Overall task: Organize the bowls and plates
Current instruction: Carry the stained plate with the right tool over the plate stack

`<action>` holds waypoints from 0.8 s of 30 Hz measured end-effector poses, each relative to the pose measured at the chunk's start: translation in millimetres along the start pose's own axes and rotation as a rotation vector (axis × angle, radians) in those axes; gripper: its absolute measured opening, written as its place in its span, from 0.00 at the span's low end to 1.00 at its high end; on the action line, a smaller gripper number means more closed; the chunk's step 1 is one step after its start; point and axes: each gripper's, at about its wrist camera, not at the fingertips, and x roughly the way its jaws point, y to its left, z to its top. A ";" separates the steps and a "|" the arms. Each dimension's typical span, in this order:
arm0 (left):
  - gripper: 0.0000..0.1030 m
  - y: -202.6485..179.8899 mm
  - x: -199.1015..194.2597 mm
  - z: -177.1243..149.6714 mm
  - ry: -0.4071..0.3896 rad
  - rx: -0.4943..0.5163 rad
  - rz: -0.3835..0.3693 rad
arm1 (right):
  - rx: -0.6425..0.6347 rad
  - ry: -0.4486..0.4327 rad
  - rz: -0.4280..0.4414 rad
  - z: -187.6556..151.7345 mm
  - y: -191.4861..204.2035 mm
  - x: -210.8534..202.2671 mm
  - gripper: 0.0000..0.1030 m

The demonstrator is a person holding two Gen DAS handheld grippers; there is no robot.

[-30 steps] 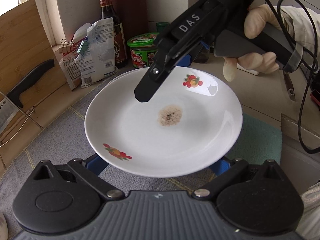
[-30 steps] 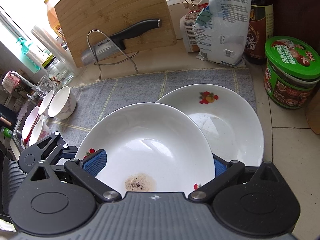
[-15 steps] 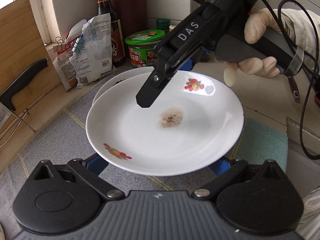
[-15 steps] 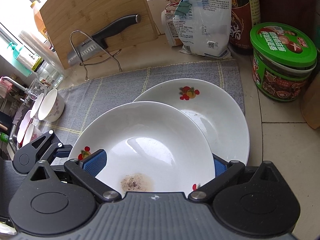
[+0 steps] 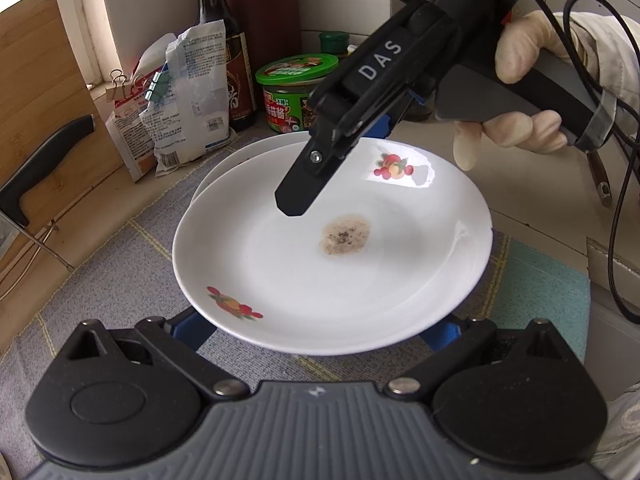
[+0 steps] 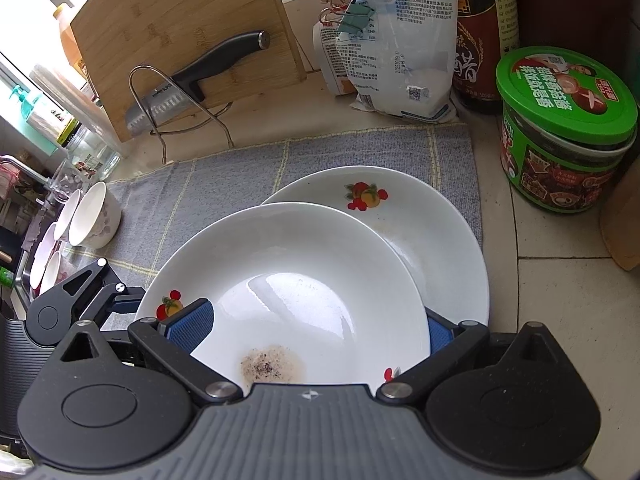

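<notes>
Left wrist view: a white stained plate (image 5: 332,280) with fruit motifs and a brown, speckled smear at its centre fills the middle of the frame. It overlaps a second plate (image 5: 224,168) of the same pattern that peeks out behind its upper-left rim. The left gripper (image 5: 314,330) has its jaws spread wide, both blue pads passing beneath the near rim without clamping it. From the upper right the right gripper (image 5: 340,160), held by a gloved hand (image 5: 520,112), grasps the far rim. One black finger lies over the plate's inner face and the blue-padded one sits behind the edge.

Right wrist view: the stained plate runs aslant between that gripper's pads, the left pad on top and the right one under the rim. The second plate lies on a grey cloth (image 6: 320,152) towards the centre right. Whether the two plates touch cannot be told. A small bowl (image 6: 94,220) stands at the cloth's left edge. A green-lidded jar (image 6: 564,128) is at the right, and a knife (image 6: 208,68) rests against a bamboo cutting board (image 6: 180,32) at the upper left.
</notes>
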 end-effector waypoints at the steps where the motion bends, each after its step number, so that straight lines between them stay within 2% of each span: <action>1: 0.99 0.2 0.2 0.4 0.001 0.001 0.000 | 0.001 0.000 0.000 0.1 -0.2 0.0 1.00; 14: 0.99 4.3 4.0 3.2 0.009 0.012 -0.010 | 0.004 0.002 -0.008 0.9 -1.7 -1.0 1.00; 24: 0.98 7.5 4.0 6.4 -0.003 0.007 0.005 | 0.026 -0.006 -0.049 -0.9 -7.8 -5.3 1.00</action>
